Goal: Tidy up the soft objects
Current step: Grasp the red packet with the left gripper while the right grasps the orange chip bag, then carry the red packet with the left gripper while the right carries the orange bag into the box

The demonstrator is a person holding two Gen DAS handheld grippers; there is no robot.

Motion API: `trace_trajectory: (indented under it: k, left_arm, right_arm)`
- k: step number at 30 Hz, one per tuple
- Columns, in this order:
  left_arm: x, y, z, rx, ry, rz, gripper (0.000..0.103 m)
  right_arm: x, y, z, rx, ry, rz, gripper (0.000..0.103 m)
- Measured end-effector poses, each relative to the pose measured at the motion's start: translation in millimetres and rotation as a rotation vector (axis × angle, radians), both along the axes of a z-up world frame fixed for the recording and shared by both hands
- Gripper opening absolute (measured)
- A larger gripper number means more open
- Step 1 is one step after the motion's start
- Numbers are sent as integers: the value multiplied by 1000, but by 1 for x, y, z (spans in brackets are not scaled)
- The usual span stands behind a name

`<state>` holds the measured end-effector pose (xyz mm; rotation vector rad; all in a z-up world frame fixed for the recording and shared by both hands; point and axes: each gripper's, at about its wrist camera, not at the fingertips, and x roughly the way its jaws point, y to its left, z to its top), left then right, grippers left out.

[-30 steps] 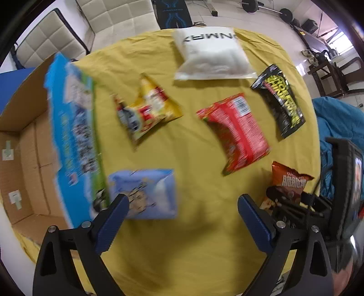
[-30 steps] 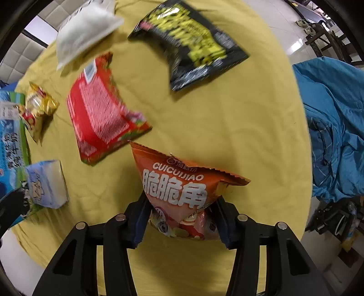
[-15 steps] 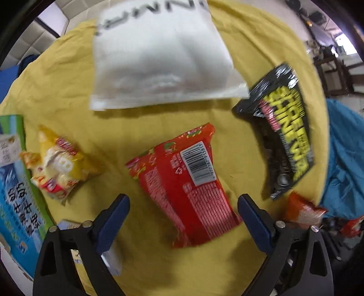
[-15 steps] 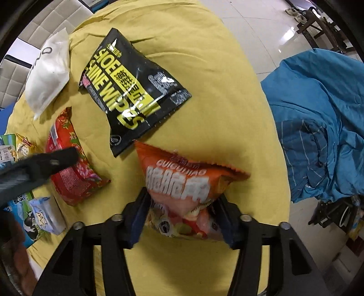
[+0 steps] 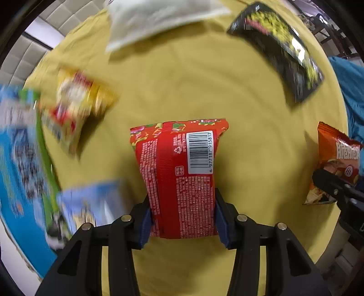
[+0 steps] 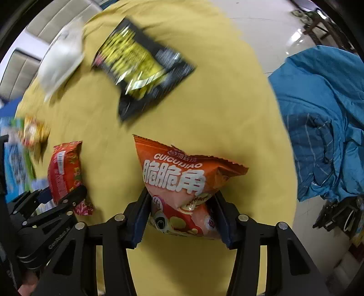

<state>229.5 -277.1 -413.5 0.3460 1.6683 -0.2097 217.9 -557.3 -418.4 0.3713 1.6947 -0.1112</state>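
Your round desk under its yellow cloth [image 5: 182, 75] carries everything, the packets spread apart so each can be reached from the near side without brushing a neighbour. At the left edge sits the big printed blue-and-green cardboard box [image 5: 18, 164]; it is blurred, but I judge it the likely place for the packets to go. Far across lies the flat white plastic pouch [image 5: 159, 16], and to its right the black foil bag with yellow lettering [image 5: 279, 50], both untouched. Your left tool [image 5: 182, 218] is closed on the lower end of the red plastic noodle packet with the barcode label [image 5: 179, 173], squeezing its sides so the soft body stands forward between the blue pads instead of sagging. Your right tool [image 6: 182, 214] is likewise clamped on the bottom of the orange crinkled snack bag with white characters [image 6: 182, 179], gripped low so the puffed top stays free. Whether either packet is lifted clear of the cloth I cannot tell. Near the box lie the light blue soft tissue pack [image 5: 91, 205] and the small yellow-and-red crumpled snack bag [image 5: 77, 104], both waiting
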Motion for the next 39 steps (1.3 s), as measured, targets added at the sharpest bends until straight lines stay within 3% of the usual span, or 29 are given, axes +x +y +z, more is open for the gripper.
trace_trajectory:
  k: [6,11,17,21,30,39]
  left_arm:
    - [-35,13,-9,6,4,-15,45]
    - [-21,4,-32,1,17,4,48]
    - [-7,9,-20,-24,13,19,48]
    - [-19,7,-34,-27,6,23,46]
    - [-33,0,0,-31,-29,34,43]
    - [-43,2,48,-74,-91,38,43]
  right_arm:
    - [-37,25,-3,4,41,93,55]
    - [-45,34,-11,-68,35,106,55]
    - [-50,39,-15,-95,25,71,55]
    - [-57,39,-19,-108,17,70,54]
    - [-53,39,-10,-119,4,82,48]
    - [-53,39,19,-90,-55,76,45]
